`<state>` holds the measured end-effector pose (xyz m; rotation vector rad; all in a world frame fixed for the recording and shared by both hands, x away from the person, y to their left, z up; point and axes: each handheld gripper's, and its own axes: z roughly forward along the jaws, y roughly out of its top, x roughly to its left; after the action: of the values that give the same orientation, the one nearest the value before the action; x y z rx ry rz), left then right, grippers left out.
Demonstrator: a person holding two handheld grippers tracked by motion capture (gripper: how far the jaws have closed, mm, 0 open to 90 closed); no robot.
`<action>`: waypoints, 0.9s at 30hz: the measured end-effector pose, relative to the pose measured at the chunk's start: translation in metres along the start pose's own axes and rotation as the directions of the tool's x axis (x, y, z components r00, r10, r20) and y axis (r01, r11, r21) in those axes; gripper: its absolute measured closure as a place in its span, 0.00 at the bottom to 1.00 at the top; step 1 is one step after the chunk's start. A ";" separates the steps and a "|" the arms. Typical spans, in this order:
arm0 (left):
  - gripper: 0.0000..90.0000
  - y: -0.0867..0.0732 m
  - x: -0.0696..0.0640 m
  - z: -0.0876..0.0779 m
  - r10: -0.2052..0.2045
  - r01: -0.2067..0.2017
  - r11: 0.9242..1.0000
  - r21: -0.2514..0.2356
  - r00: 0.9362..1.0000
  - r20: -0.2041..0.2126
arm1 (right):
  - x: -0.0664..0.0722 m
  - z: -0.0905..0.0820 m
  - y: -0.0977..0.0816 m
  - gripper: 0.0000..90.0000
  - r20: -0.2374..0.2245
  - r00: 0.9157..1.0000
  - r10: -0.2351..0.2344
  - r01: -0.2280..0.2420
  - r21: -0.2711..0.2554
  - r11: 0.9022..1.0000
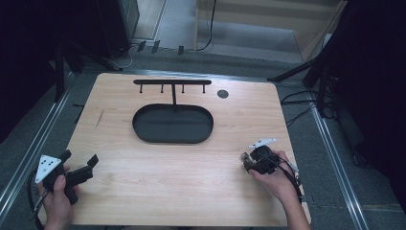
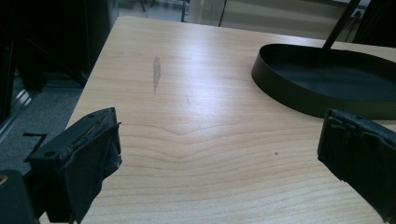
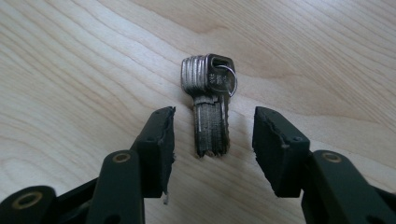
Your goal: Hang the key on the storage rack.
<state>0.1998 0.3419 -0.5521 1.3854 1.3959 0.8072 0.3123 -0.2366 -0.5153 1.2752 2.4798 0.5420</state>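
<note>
Currently, the right gripper (image 3: 212, 128), jaws apart, is best closed squarely across the bunch of keys (image 3: 210, 105) blades between them, while the left gripper (image 2: 219, 140) is held open.

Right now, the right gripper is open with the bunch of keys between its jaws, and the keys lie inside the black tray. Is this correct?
Not quite. The right gripper is open around the keys, but they lie on the bare wooden table, as the right gripper view shows, not in the tray.

Black two-jaw left tool (image 1: 80, 163), grey triangular plates, brass screws, trailing black cables, bare forearms
</note>
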 end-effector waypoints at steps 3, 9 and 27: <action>0.00 0.000 0.000 0.000 0.003 -0.003 1.000 0.002 1.000 0.001 | -0.002 0.002 0.000 0.62 0.002 1.000 0.009 -0.009 -0.003 1.000; 0.00 0.000 0.000 0.000 0.003 -0.003 1.000 0.002 1.000 0.004 | -0.010 -0.001 0.000 0.94 -0.069 0.996 0.056 -0.057 -0.019 0.998; 0.00 0.000 0.000 0.000 0.008 -0.008 1.000 0.007 1.000 0.009 | -0.010 0.001 -0.002 0.62 -0.079 0.995 0.064 -0.067 -0.036 0.997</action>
<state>0.2001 0.3418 -0.5520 1.3994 1.3883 0.8018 0.3173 -0.2459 -0.5156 1.3492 2.4848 0.6647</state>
